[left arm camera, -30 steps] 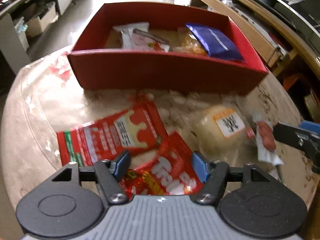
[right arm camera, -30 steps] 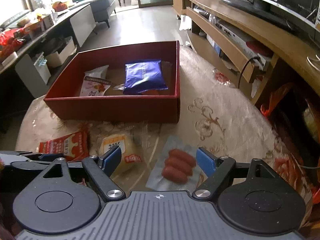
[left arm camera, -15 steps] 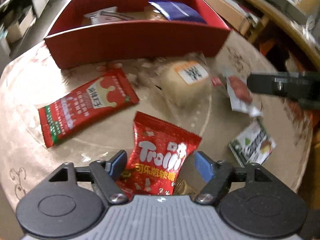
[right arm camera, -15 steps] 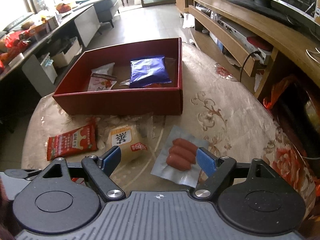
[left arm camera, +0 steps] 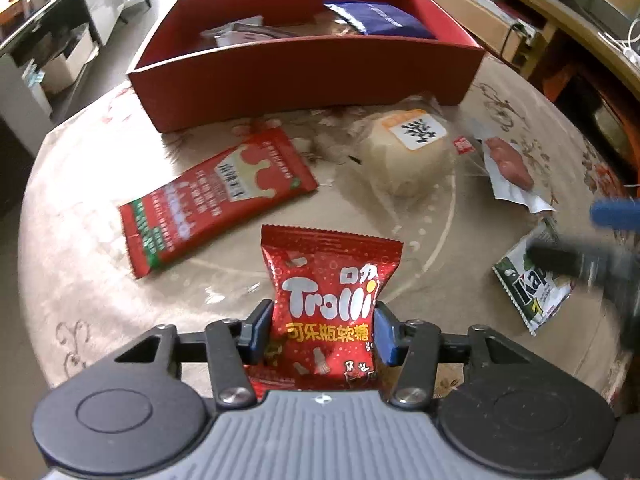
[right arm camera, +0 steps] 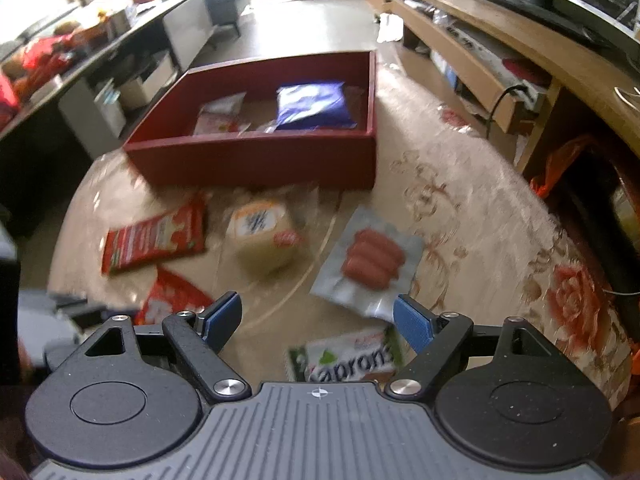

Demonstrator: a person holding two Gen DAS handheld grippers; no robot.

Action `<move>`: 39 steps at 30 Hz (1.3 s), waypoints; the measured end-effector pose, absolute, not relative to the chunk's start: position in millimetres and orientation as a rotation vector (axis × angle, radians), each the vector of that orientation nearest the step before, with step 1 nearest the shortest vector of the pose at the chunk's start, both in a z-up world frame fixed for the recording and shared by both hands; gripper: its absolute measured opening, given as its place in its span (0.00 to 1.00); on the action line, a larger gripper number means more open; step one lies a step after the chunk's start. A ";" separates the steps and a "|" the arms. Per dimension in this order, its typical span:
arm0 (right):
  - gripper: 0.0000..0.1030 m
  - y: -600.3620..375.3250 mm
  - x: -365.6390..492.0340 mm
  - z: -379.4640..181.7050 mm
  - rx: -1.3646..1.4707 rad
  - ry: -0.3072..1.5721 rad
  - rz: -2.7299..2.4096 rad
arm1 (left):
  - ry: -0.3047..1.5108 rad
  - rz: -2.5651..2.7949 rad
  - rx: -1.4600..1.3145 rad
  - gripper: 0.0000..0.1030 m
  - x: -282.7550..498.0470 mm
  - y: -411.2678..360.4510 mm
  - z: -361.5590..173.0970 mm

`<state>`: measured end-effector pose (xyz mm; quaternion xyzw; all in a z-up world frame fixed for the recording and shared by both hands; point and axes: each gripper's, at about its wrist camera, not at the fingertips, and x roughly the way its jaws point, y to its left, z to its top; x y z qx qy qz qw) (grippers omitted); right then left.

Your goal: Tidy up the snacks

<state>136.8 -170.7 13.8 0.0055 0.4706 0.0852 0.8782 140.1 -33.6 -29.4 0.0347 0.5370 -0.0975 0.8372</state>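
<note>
left gripper [left arm camera: 323, 330] clamps the trolli bag [left arm camera: 328, 308]; next it needs lifting into the red box [left arm camera: 304, 64]. right gripper [right arm camera: 318, 322] hangs released above the green packet [right arm camera: 348, 358].

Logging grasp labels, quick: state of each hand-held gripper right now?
Left hand-held gripper: shut on the Trolli gummy bag.
Right hand-held gripper: open, holding nothing, above the green-and-white packet.

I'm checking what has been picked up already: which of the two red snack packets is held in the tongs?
The Trolli gummy packet, pinched upright in the left tongs. The other flat red packet lies loose on the table before the red box.
</note>
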 end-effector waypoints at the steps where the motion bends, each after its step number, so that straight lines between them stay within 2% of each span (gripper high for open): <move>1: 0.85 -167.3 132.1 11.5 -0.003 0.990 0.190 | 1.135 -0.203 0.065 0.50 138.8 -30.3 -27.9; 7: 0.84 -131.5 102.7 -6.1 -0.130 1.045 0.332 | 1.124 -0.182 -0.015 0.49 129.8 -1.8 -15.9; 11: 0.77 -105.2 95.7 -20.3 -0.213 1.088 0.419 | 1.140 -0.179 -0.061 0.49 121.8 14.2 -15.4; 16: 0.75 -85.7 98.0 -38.5 -0.300 1.137 0.446 | 1.160 -0.173 -0.040 0.50 115.8 17.5 -24.8; 24: 0.84 -82.3 99.3 -48.1 -0.305 1.146 0.440 | 1.164 -0.160 0.020 0.54 112.9 9.0 -33.7; 29: 1.00 -77.3 97.9 -53.7 -0.311 1.157 0.446 | 1.174 -0.142 0.018 0.58 111.9 11.1 -35.9; 36: 1.00 -76.8 98.1 -55.1 -0.306 1.167 0.434 | 1.172 -0.127 0.037 0.60 110.8 10.2 -37.6; 39: 0.92 -80.1 93.3 -51.3 -0.316 1.160 0.419 | 1.170 -0.135 0.066 0.60 109.1 4.2 -38.2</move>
